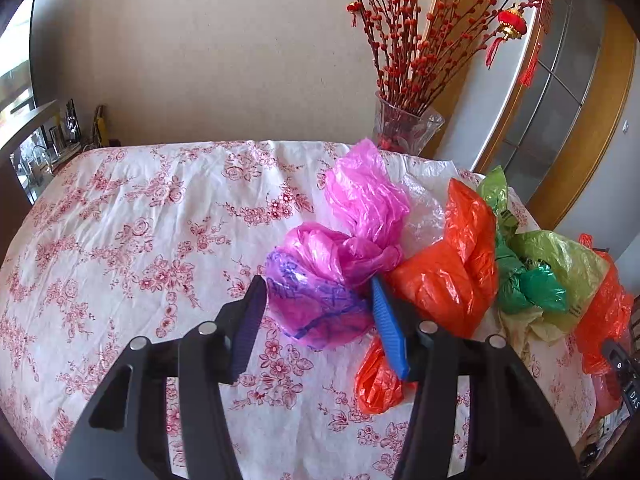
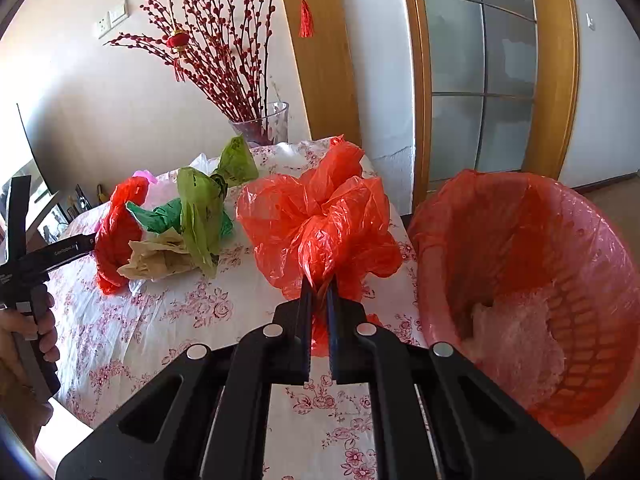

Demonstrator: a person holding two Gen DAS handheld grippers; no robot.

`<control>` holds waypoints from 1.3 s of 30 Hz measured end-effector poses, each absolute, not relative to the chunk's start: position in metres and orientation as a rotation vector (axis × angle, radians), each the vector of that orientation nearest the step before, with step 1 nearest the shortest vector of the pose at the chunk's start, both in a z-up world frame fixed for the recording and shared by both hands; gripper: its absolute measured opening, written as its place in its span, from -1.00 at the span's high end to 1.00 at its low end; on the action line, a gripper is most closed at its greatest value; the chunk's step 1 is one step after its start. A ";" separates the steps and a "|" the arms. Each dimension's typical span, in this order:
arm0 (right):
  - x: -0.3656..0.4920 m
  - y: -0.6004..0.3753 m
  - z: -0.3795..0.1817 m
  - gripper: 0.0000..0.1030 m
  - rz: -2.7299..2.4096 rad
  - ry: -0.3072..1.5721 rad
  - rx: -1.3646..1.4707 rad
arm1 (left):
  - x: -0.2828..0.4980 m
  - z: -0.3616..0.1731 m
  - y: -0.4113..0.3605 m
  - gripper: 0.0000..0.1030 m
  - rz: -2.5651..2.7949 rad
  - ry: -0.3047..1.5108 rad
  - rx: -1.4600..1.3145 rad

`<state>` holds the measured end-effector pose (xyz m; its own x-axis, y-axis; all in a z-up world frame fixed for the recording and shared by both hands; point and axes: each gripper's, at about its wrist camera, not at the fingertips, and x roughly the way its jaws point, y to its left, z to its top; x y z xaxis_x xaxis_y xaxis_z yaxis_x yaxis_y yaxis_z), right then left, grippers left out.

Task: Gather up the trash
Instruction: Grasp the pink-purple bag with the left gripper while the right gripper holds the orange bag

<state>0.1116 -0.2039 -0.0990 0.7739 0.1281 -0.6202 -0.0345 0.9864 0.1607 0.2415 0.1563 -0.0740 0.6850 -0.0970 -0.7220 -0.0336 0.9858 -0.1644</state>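
Beside the lined bin, the right hand-held gripper is clamped on an orange bag. Left hand-held gripper stands apart around the pink bag; pinch its knot firmly before lifting.

free room: floral tablecloth bare across left half of left wrist view | blocked: bag heap pink, orange, green crowds right side | vase at upper-right edge | bin mouth open, seemingly half empty
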 end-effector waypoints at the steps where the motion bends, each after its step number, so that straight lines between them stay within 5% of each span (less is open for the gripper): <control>1: 0.112 -0.203 -0.099 0.87 0.089 0.681 0.142 | 0.242 -0.076 0.157 0.03 -0.045 0.821 -0.180; 10: 0.110 -0.201 -0.100 0.87 0.092 0.684 0.140 | 0.240 -0.078 0.160 0.60 -0.060 0.816 -0.162; 24: 0.091 -0.207 -0.085 0.87 0.096 0.634 0.139 | 0.198 -0.033 0.185 0.65 0.073 0.687 -0.195; 39: 0.057 -0.240 -0.060 0.87 0.039 0.560 0.153 | 0.158 0.019 0.088 0.65 -0.151 0.597 -0.144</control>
